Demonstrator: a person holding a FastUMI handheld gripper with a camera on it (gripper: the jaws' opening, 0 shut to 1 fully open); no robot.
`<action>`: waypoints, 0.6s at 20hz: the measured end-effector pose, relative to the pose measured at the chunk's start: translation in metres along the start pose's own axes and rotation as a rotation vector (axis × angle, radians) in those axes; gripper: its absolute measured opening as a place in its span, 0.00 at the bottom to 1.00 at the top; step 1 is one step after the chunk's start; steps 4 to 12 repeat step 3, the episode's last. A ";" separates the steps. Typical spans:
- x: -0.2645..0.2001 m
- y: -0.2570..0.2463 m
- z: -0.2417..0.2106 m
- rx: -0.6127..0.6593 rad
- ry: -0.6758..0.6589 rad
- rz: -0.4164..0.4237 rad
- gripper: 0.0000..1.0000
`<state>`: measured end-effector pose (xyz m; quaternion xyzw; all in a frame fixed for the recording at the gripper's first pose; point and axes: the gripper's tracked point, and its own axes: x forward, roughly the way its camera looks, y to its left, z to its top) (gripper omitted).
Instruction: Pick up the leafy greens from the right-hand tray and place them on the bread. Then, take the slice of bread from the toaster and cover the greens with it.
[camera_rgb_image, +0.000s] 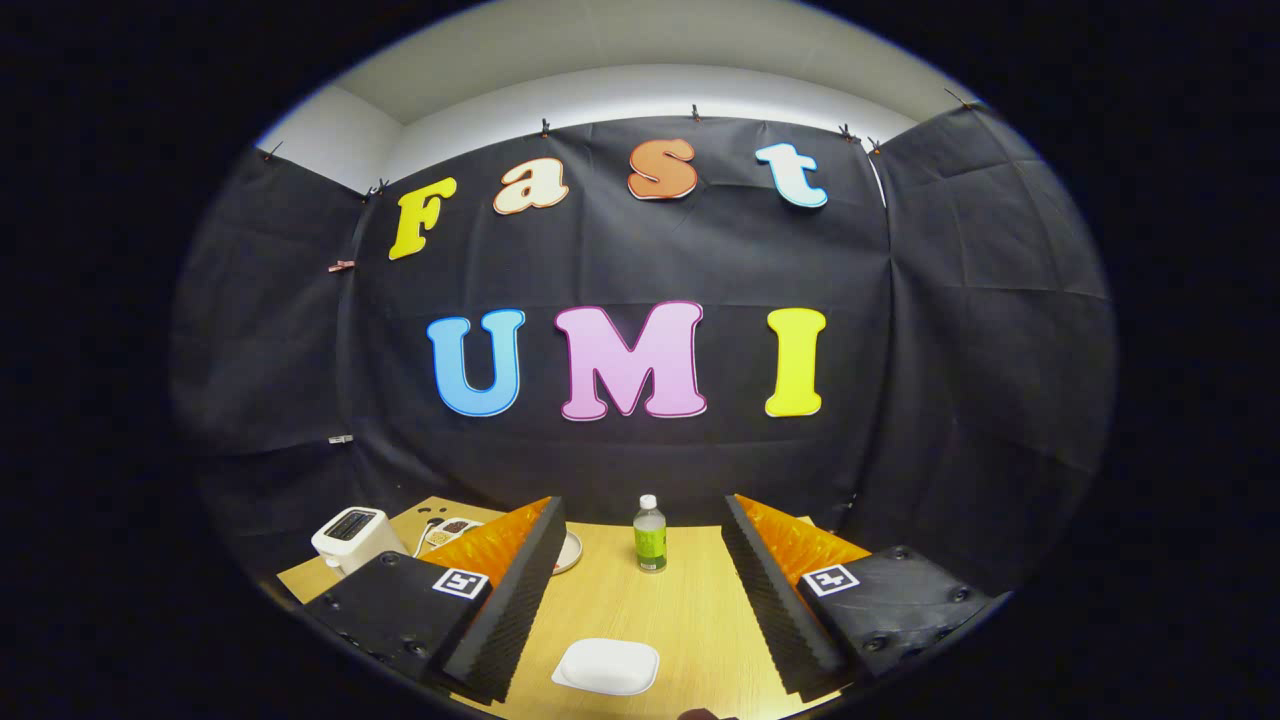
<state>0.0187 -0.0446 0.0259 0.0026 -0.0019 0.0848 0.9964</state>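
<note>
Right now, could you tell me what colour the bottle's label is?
Green, under a white cap, on the bottle beyond the open gripper, gripper view.

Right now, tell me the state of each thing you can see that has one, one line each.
gripper: open, fingers wide apart, holding nothing.
toaster: upright on the table, beyond the left finger; whether bread sits in its slot, cannot tell.
bottle: upright, cap on, beyond the fingers.
white tray: flat on the table between the fingers, looks bare.
plate: flat, mostly hidden behind the left finger.
</note>
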 end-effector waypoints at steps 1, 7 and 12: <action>0.001 -0.001 -0.007 0.000 0.021 0.005 0.98; 0.004 0.002 -0.019 0.006 0.063 0.025 0.98; 0.004 0.002 -0.019 0.006 0.063 0.025 0.98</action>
